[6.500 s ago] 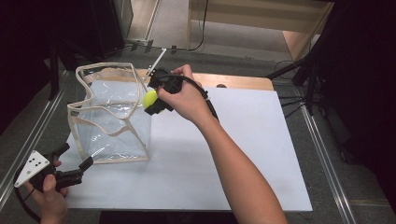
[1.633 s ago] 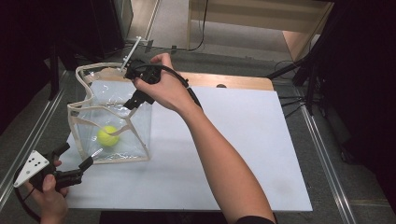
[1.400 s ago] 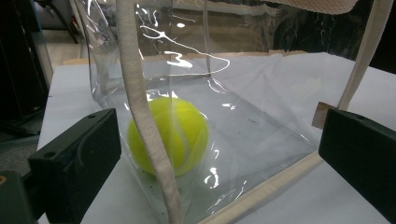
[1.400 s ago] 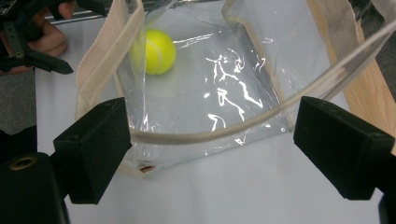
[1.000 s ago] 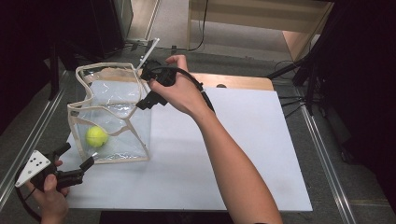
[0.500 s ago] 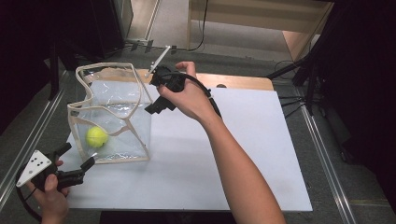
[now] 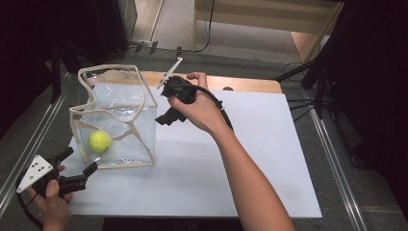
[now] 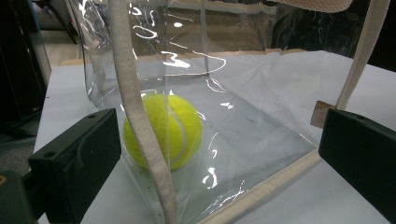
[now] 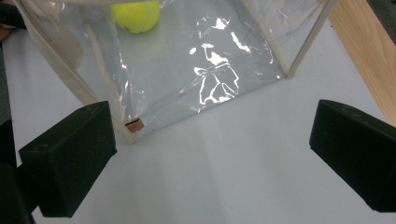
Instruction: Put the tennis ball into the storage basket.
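Inside, tennis ball (image 8: pixel 163 130) behind bag strap (image 8: pixel 140 116)

No legible text, brand, number or sign in any view. The small brown tag (image 9: pixel 134 125) at the bottom corner of the bag (image 9: pixel 205 70) carries no marking that can be made out. The seam lines on the ball (image 8: pixel 175 130) form no lettering, and no brand print shows on it. The grey plate (image 7: pixel 34 172) on the left gripper (image 7: pixel 79 166), just in front of the bag, has dark dots but no characters.
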A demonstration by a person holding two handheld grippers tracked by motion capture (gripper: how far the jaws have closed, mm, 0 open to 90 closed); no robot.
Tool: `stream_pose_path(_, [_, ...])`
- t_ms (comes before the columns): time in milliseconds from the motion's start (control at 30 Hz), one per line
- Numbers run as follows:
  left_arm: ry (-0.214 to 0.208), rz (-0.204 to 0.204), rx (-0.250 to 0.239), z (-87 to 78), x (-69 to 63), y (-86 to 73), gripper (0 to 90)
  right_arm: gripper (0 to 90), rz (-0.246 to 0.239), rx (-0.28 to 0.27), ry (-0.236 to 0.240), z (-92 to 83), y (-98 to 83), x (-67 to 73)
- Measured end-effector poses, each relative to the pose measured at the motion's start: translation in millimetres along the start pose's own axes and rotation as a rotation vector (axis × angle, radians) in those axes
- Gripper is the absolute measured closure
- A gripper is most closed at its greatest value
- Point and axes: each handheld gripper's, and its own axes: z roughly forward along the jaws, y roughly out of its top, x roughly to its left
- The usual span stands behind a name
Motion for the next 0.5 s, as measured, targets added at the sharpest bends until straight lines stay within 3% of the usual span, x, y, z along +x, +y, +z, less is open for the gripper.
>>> stream_pose_path(500, [0.001, 0.003, 0.001, 0.0, 0.2, -0.1, 0.0, 0.0, 0.023, -0.005, -0.010, 11.7, -28.2, 3.6])
